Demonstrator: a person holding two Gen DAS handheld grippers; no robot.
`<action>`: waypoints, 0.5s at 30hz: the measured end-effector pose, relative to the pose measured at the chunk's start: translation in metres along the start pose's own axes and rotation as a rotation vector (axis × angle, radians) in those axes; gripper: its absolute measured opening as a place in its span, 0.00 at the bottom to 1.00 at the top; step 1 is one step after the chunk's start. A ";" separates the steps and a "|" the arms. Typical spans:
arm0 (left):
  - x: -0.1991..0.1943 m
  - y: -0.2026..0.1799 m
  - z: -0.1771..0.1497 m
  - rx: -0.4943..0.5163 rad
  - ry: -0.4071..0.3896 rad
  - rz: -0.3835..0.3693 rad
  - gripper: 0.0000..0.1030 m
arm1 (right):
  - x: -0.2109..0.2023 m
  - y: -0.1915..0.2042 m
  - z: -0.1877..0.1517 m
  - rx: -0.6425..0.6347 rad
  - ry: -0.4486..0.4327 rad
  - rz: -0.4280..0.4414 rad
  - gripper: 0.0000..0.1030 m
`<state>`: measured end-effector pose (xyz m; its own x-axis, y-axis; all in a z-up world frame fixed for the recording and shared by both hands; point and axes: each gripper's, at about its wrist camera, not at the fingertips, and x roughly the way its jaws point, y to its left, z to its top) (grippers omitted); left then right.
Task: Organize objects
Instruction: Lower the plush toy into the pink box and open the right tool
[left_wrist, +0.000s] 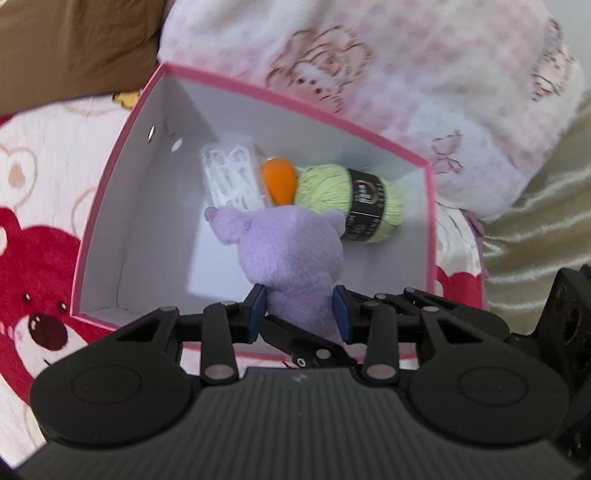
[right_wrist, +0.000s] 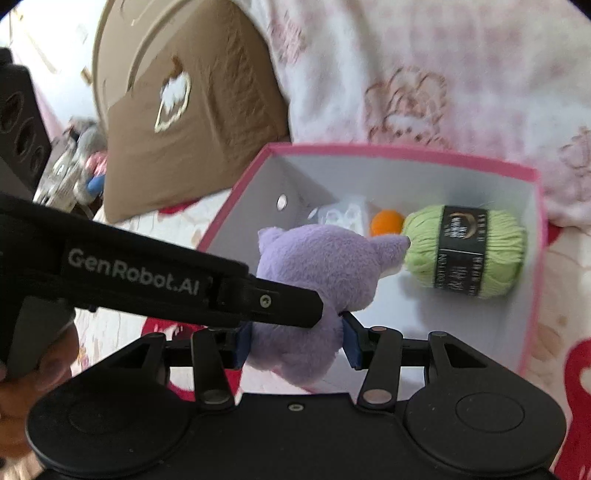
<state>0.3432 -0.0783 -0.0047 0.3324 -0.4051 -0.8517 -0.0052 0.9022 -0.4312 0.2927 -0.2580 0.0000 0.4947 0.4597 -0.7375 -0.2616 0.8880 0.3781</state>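
Both grippers hold one purple plush (left_wrist: 291, 251) between them; the left gripper (left_wrist: 301, 312) has its jaws narrowed onto the plush's lower body, blue pads pressing the fur on each side; the right gripper (right_wrist: 297, 341) clamps the same toy at a wider setting, and the left unit's finger crosses the right wrist view just above that grip. Plush position: over the near part of the pink box (left_wrist: 110, 206), not yet resting on its white floor as far as can be judged; its long axis runs away from the jaws toward the far wall, head end leading. Neither hand is nearer; both are on the toy. Box contents beyond the plush, counted: one green yarn skein (left_wrist: 351, 199), one orange ball (left_wrist: 280, 182), one clear plastic pack (left_wrist: 231, 173); free floor lies left of them. Bed (left_wrist: 29, 177) carries the box.
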 end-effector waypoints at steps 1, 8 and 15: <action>0.006 0.006 0.001 -0.028 0.010 0.000 0.35 | 0.006 -0.002 0.002 -0.009 0.015 0.007 0.52; 0.029 0.026 0.006 -0.111 0.067 0.028 0.37 | 0.040 -0.009 0.016 -0.111 0.147 0.069 0.52; 0.042 0.040 0.012 -0.185 0.089 0.065 0.39 | 0.070 -0.006 0.030 -0.180 0.237 0.086 0.52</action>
<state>0.3685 -0.0576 -0.0541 0.2414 -0.3658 -0.8989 -0.1996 0.8877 -0.4149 0.3534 -0.2310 -0.0368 0.2623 0.5005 -0.8250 -0.4471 0.8207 0.3558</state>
